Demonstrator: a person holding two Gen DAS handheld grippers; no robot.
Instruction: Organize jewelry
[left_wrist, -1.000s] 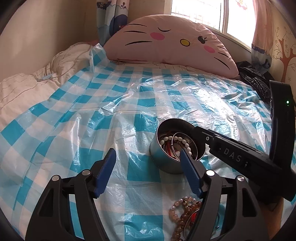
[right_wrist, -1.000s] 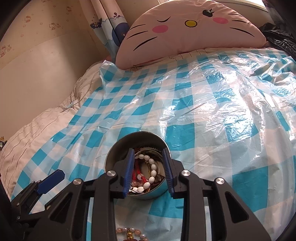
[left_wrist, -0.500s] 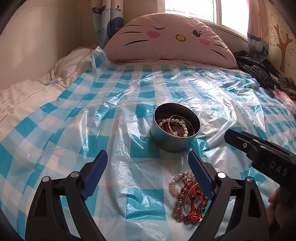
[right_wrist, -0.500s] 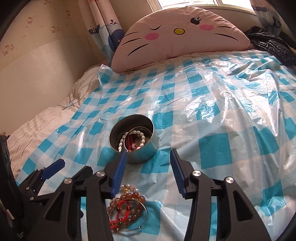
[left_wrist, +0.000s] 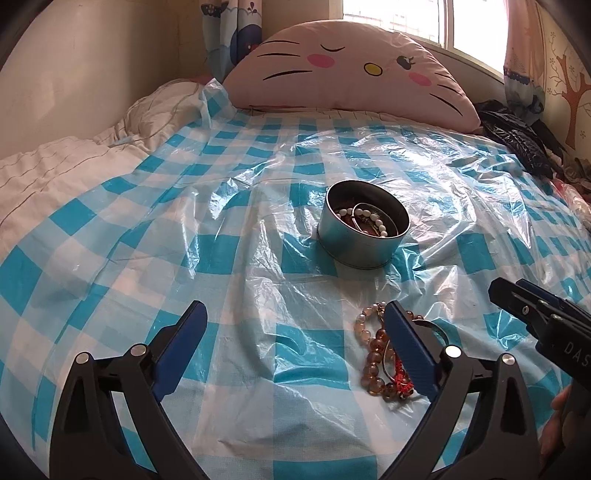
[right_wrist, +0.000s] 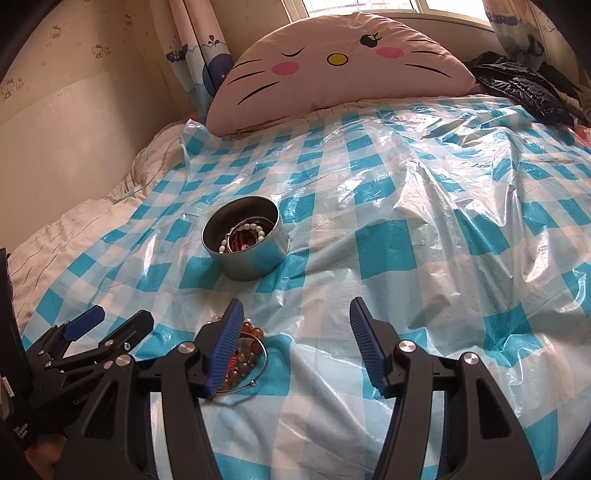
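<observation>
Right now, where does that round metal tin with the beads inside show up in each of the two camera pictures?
Left wrist view: the round metal tin sits just right of centre, beyond the left tool.
Right wrist view: the tin sits left of centre, beyond the right tool.
Shared landmark: the pink cat-face pillow at the head of the bed.

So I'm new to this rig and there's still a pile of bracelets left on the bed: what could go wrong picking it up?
The brown bead bracelets, red cord and thin metal bangle lie tangled, so one pinch may lift several or drop some. The plastic sheet is thin and wrinkled; fingers could snag it. The tin sits on soft bedding, so a nudge might tip it.
</observation>
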